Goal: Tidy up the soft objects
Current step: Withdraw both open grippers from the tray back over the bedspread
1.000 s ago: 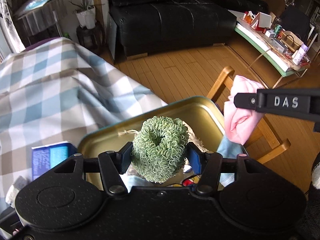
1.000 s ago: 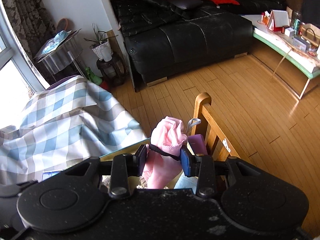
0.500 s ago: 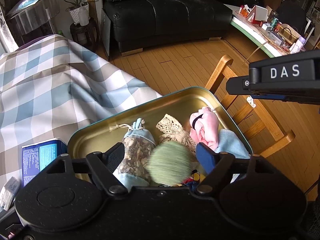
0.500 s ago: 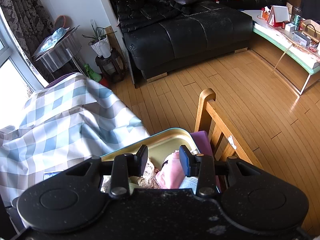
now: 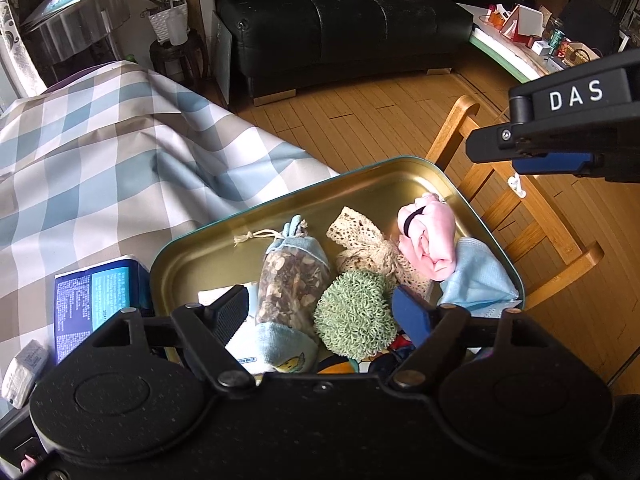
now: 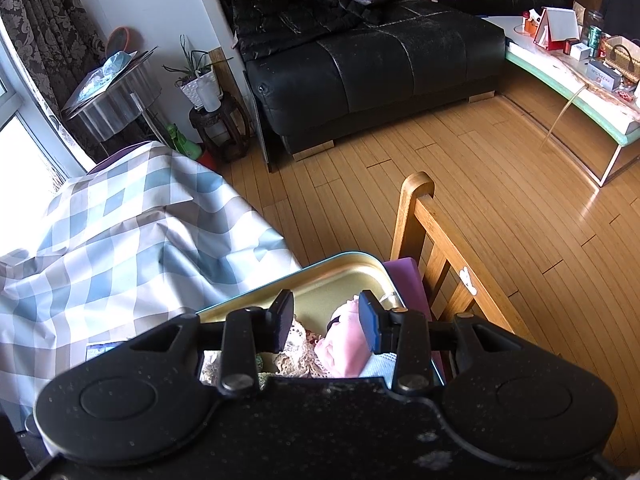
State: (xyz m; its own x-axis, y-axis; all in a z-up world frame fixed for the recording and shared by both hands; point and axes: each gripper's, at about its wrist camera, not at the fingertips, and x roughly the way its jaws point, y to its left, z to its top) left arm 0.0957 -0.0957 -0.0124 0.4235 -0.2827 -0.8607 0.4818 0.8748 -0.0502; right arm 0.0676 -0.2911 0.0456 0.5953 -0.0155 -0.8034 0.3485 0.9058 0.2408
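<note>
Sachet (image 5: 289, 276) lengthwise up the tray (image 5: 360, 178), drawstring end far.

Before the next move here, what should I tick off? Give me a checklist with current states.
1. Scrubber in tray: ok.
2. Left gripper released it: ok; its jaws have just been opening, with the scrubber lying between them.
3. Blue pad clear of scrubber: cannot tell, they look very close.
4. Pink cloth in tray: ok.
5. Right gripper empty: ok, jaws apart above the tray.
6. Nothing soft left outside: cannot tell; a blue pack lies beside the tray.
</note>
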